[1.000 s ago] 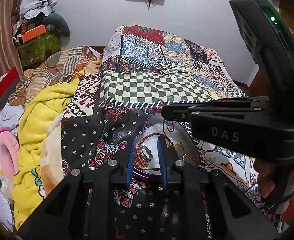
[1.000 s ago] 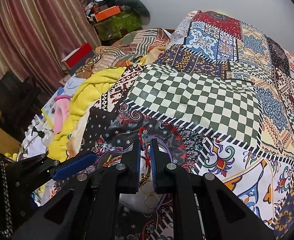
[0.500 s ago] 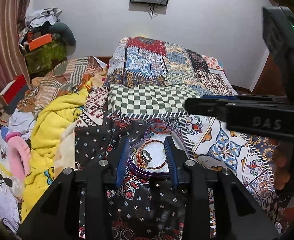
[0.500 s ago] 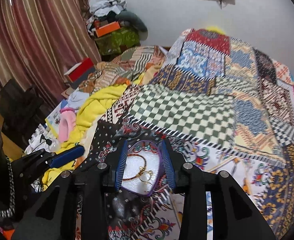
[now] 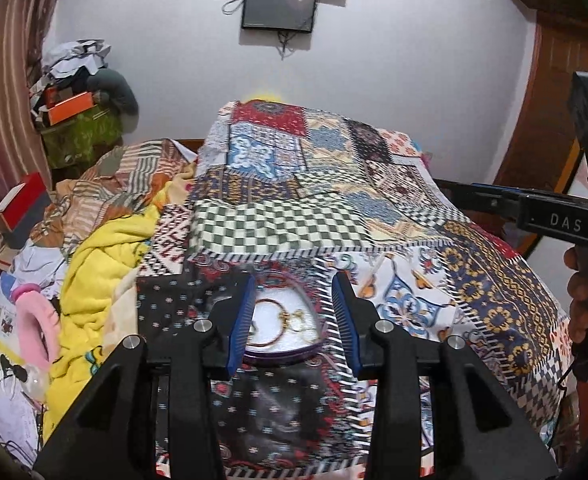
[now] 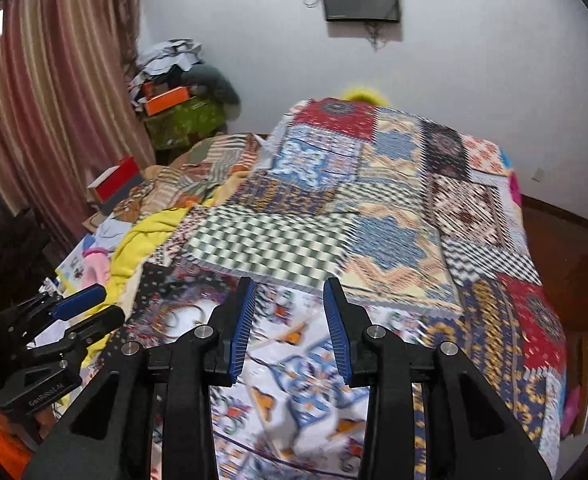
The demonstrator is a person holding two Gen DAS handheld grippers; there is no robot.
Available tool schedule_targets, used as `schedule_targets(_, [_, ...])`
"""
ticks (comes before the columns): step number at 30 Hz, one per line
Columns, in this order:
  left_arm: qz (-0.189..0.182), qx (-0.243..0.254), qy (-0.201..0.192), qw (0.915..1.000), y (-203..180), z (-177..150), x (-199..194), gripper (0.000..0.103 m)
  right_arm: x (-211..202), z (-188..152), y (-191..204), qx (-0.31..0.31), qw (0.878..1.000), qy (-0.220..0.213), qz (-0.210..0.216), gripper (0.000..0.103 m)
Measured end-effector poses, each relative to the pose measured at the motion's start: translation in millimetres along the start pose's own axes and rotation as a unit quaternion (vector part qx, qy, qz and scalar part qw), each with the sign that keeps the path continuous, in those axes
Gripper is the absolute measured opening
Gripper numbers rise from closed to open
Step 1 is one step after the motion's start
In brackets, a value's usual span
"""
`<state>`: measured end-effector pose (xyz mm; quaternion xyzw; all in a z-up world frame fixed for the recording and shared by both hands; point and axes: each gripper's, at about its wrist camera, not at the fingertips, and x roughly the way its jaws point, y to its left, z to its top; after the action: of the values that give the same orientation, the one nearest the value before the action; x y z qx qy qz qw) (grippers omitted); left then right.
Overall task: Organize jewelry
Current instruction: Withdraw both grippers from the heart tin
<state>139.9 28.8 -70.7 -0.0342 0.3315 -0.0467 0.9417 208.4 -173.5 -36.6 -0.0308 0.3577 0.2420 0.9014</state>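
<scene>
On the bed, the patchwork quilt (image 5: 334, 208) spreads ahead of me toward the far wall. The jewelry tray (image 5: 281, 354) lies on the quilt's near end, straight ahead between the spread fingers of my left gripper (image 5: 291, 320). In the tray a bangle (image 5: 269, 322) lies left of a smaller ring piece (image 5: 298, 322). My right gripper (image 6: 287, 322) hangs over the quilt to the right of the tray, well apart from it. Left of the quilt lies a rumpled blanket (image 5: 101, 280), with a slipper (image 5: 33, 332) further left. On the far wall a screen (image 5: 279, 8) hangs above the bed's far end.
</scene>
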Motion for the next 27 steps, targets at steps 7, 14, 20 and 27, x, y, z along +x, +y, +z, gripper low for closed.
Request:
schedule_targets(7, [-0.027,0.021,0.023,0.9992,-33,-6,15,0.039,3,-24,-39,0.026,0.999,0.028,-0.027,0.032])
schedule_targets(14, [-0.057,0.043,0.062,0.9955,-57,-24,38,0.039,25,-60,-61,0.042,0.995,0.087,-0.030,0.032])
schedule_targets(20, [-0.075,0.040,0.101,0.9912,-64,-42,62,0.039,51,-84,-66,0.059,0.989,0.139,-0.002,0.032])
schedule_targets(27, [-0.089,0.030,0.131,0.9870,-64,-55,80,0.039,78,-94,-51,0.046,0.984,0.173,0.022,0.032])
